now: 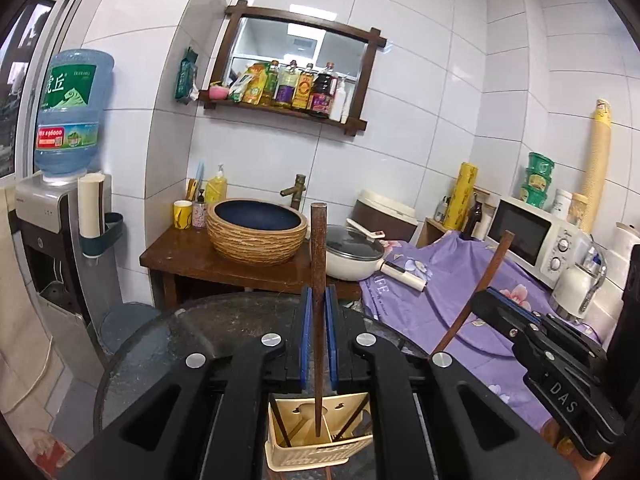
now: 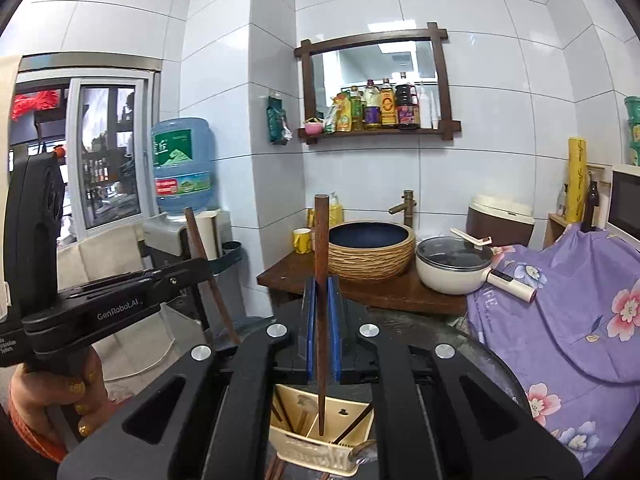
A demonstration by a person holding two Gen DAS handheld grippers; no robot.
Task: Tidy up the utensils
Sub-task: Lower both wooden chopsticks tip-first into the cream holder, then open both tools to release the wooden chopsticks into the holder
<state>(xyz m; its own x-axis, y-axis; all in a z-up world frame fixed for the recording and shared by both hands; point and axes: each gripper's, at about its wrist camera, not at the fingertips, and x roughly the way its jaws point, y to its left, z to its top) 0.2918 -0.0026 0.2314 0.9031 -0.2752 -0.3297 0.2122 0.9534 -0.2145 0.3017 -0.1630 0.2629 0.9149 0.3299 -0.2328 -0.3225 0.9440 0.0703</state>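
My left gripper (image 1: 319, 294) is shut on a dark wooden chopstick (image 1: 319, 240), which stands upright between the blue pads. Its thin end hangs over a beige slotted utensil holder (image 1: 316, 446) on the round glass table (image 1: 180, 332). The holder has a few more chopsticks leaning in it. To the right, my right gripper (image 1: 486, 295) grips a second, slanted chopstick (image 1: 492, 264). In the right wrist view my right gripper (image 2: 321, 285) is shut on its upright chopstick (image 2: 321, 240) above the same holder (image 2: 320, 436). My left gripper (image 2: 200, 267), held by a hand, clamps its chopstick (image 2: 208, 280).
Behind the table a wooden counter carries a woven-look basin (image 1: 256, 232), a brass tap and a lidded white pot (image 1: 352, 256). A purple floral cloth (image 1: 448, 292) covers the right side, with a microwave (image 1: 532, 236) behind it. A water dispenser (image 1: 60, 216) stands at the left.
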